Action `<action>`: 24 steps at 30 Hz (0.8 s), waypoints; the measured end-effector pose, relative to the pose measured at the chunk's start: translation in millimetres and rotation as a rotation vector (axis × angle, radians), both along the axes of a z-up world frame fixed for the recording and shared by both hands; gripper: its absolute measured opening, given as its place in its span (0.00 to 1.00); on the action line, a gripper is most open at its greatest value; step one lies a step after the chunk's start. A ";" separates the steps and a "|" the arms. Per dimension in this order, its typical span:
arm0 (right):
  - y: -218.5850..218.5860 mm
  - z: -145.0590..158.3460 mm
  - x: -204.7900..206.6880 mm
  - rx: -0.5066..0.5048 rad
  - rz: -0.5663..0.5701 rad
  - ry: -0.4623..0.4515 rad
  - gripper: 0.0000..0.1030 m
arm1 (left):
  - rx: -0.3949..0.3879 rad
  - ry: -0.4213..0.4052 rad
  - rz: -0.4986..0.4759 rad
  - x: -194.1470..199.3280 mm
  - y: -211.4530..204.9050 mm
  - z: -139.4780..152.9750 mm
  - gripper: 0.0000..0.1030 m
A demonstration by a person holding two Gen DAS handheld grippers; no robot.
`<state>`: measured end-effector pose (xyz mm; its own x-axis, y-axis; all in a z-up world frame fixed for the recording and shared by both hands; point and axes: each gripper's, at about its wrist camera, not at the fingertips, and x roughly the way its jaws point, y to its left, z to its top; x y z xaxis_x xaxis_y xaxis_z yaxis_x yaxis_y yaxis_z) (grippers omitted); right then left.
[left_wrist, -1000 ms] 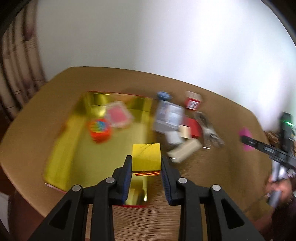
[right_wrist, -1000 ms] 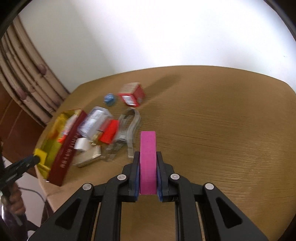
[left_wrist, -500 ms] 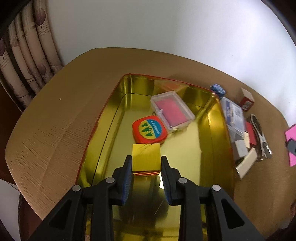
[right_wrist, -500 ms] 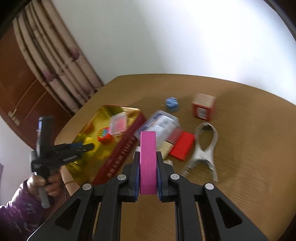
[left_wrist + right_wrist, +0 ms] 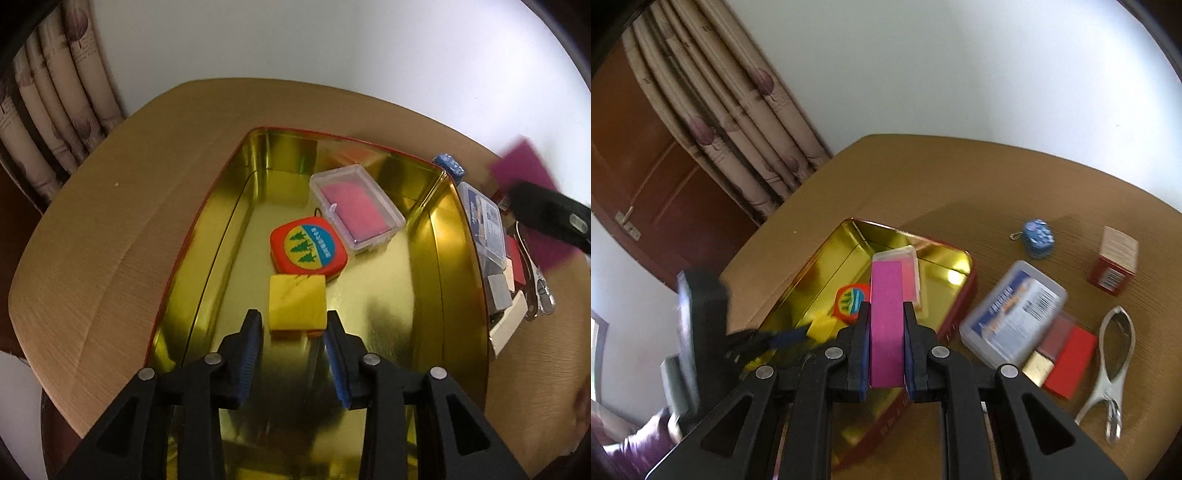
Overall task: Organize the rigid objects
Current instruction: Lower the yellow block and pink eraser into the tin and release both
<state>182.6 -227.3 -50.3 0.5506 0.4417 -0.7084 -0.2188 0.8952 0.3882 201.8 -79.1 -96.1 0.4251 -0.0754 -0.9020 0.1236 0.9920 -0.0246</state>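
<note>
The left gripper (image 5: pixel 293 332) is seen with its jaws opening: the yellow block (image 5: pixel 297 302) sits between the pads, a gap showing at each side, so it is judged to be in the course of release onto the floor of the gold tin (image 5: pixel 439 258). Just ahead of the block, an orange tape measure (image 5: pixel 308 249) lies flat, and beyond that a clear case with a pink insert (image 5: pixel 356 208) is set at an angle toward the far wall. The block appears to be put down just beside these so that the pieces are kept gathered in one container.

The right gripper (image 5: pixel 886 347) is closed narrowly on a magenta bar (image 5: pixel 886 321), which is held upright between the pads and carried over the near edge of the tin; it is presumably meant to be set inside next. To the right of this gripper, outside the tin, a clear labelled box (image 5: pixel 1014 314), a red block (image 5: pixel 1069 362), a small gold piece (image 5: pixel 1038 367), a metal clip (image 5: pixel 1112 373), a blue keychain (image 5: pixel 1038 238) and a red carton (image 5: pixel 1113 266) are left on the wooden table (image 5: pixel 960 177), so much sorting is judged to remain.
</note>
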 end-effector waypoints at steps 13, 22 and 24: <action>17.4 -38.3 52.9 -0.077 -0.080 0.104 0.14 | -0.029 -0.078 0.022 -12.8 12.1 33.3 0.35; 23.4 -44.0 60.8 -0.142 -0.106 0.101 0.20 | -0.133 -0.124 0.038 -45.5 30.5 61.5 0.35; 21.8 -41.0 59.2 -0.129 -0.103 0.095 0.21 | -0.152 -0.128 0.039 -55.3 32.8 61.4 0.35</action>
